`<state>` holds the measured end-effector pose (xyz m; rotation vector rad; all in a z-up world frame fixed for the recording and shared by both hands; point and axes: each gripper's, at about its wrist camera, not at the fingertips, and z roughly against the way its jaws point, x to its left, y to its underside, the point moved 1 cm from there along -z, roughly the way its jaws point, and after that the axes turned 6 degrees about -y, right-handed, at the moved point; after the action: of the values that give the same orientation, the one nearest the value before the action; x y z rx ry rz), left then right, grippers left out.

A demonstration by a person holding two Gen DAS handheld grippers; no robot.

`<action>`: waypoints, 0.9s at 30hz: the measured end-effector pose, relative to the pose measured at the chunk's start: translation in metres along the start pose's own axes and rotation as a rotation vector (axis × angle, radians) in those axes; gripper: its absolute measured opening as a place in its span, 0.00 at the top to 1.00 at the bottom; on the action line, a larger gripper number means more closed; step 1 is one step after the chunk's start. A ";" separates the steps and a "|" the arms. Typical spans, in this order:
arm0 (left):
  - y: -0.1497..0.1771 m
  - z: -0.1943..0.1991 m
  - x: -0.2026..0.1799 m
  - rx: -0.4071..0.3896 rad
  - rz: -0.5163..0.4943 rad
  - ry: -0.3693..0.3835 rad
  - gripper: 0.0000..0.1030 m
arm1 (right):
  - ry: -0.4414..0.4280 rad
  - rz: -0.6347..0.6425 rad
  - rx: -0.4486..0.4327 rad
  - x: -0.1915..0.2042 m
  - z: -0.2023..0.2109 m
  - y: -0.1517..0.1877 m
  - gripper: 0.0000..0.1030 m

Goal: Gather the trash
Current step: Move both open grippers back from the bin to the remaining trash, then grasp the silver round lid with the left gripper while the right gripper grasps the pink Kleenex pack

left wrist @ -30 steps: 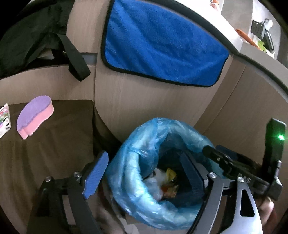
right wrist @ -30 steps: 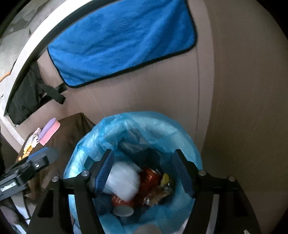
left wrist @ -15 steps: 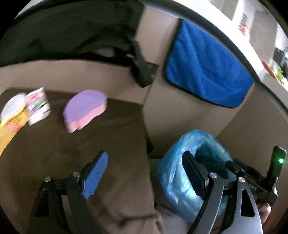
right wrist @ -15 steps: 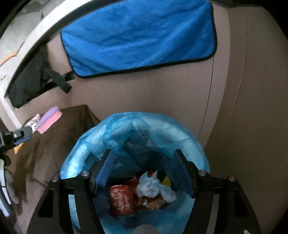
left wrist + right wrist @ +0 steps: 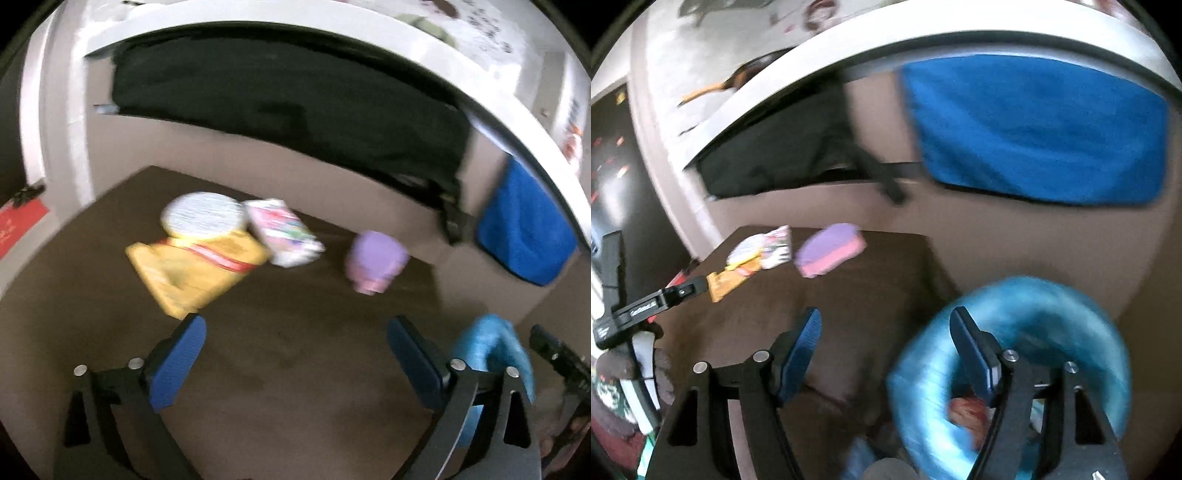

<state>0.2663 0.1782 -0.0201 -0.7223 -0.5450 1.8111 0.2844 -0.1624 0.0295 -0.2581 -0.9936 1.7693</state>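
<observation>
My left tongs (image 5: 295, 363) were empty, their jaws opening toward full width over the brown tabletop (image 5: 295, 406), low in the frame. Reading that view left to right, the trash lay above them: a yellow packet (image 5: 192, 273) at centre left, with a white round lid (image 5: 203, 218) overlapping its upper edge, then a pink-and-white wrapper (image 5: 284, 232) touching both, and, apart to the right, a purple-and-pink sponge (image 5: 375, 260). I judged the packet nearest, so I meant to square the jaws across its narrow side, come down flat, and close only once the blur had settled.

In the right view, my right tongs (image 5: 886, 354) were also empty and opening, sitting at lower centre with the tabletop's edge between the jaws. The bin's blue bag (image 5: 1015, 306) gaped at lower right, a red can (image 5: 964, 410) inside it. I thought it best to hold this hand clear of the rim, leaving the mouth free.
</observation>
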 end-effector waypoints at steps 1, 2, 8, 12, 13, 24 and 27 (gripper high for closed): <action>-0.008 -0.005 0.016 0.006 0.002 -0.022 0.03 | -0.022 0.014 0.014 0.011 -0.012 -0.006 0.33; -0.013 -0.011 0.029 0.015 0.005 -0.040 0.03 | -0.055 0.030 0.034 0.026 -0.029 -0.014 0.33; -0.051 -0.063 0.100 0.071 0.139 -0.009 0.03 | -0.070 0.002 0.086 0.064 -0.124 -0.047 0.33; -0.076 -0.114 0.117 0.137 0.120 0.005 0.04 | -0.111 0.009 0.116 0.080 -0.174 -0.059 0.33; -0.082 -0.128 0.119 0.150 0.102 -0.005 0.05 | -0.109 0.032 0.122 0.085 -0.185 -0.062 0.33; -0.109 -0.191 0.112 0.230 0.051 -0.076 0.38 | -0.167 0.184 0.148 0.109 -0.231 -0.079 0.33; -0.099 -0.181 0.104 0.229 0.018 -0.085 0.63 | -0.184 0.198 0.164 0.115 -0.240 -0.082 0.33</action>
<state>0.4320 0.3140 -0.1057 -0.4972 -0.3788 1.8900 0.4323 0.0662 -0.0315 -0.0932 -0.9715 2.0728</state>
